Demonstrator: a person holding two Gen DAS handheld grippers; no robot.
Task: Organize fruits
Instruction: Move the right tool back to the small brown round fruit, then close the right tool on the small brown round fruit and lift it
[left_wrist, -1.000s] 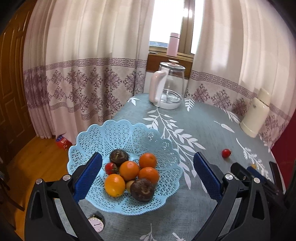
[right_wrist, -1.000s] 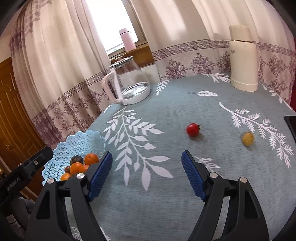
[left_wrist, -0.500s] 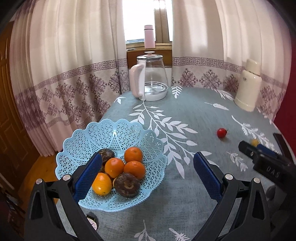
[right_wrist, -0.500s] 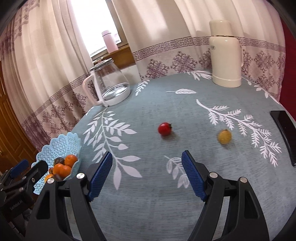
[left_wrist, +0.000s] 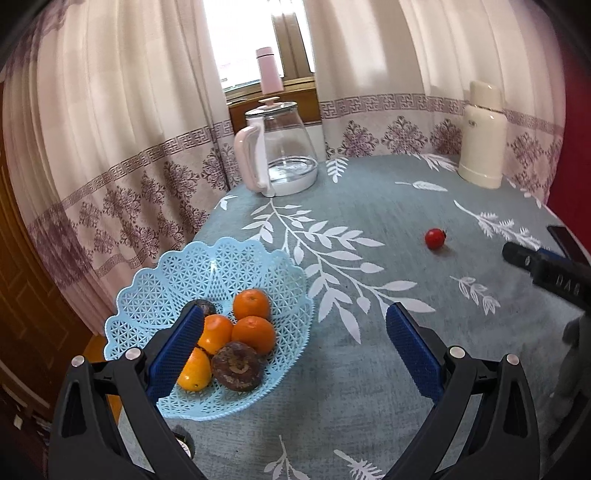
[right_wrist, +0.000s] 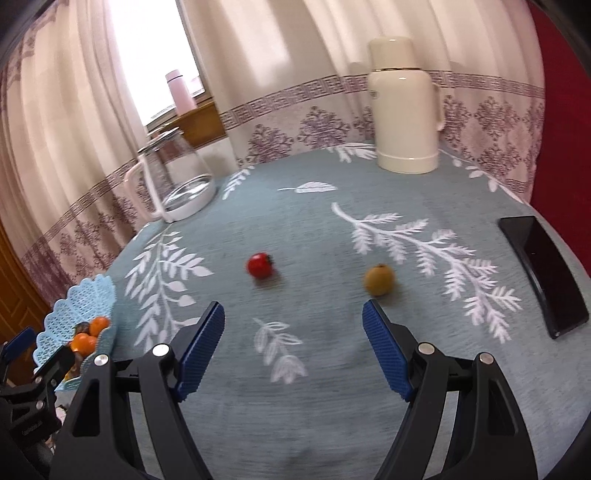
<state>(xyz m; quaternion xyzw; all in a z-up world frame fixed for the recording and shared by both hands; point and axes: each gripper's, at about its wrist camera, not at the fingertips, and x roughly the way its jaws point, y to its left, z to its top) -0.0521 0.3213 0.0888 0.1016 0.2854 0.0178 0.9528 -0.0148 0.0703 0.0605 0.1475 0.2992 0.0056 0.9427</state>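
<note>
Right gripper: blue ribbed fingers spread wide apart, empty, held above the cloth-covered counter. Just beyond the finger tips lie the two loose fruits: a small red tomato ahead and slightly left of centre, and a yellow-brown fruit close to the right finger tip; the two are apart from each other and neither touches the fingers. A black phone lies near the right counter edge.

Left gripper: fingers likewise apart and empty. Its left finger overlaps the view of the pale blue lattice basket, which stands near the counter's left edge and holds several oranges and two dark brown fruits.

Farther out: glass kettle, cream thermos and pink bottle on the sill, before patterned curtains.

Judged stage: the approach to the loose fruits, with the basket as their likely destination.

Risks: both fruits are round and small, so a finger meeting one off-centre may roll it away, possibly toward the counter edge. A hard squeeze could split the tomato. The yellow-brown fruit sits near one finger tip, so closing on the tomato may knock it. The basket stands close to the edge and a push could tip it.
</note>
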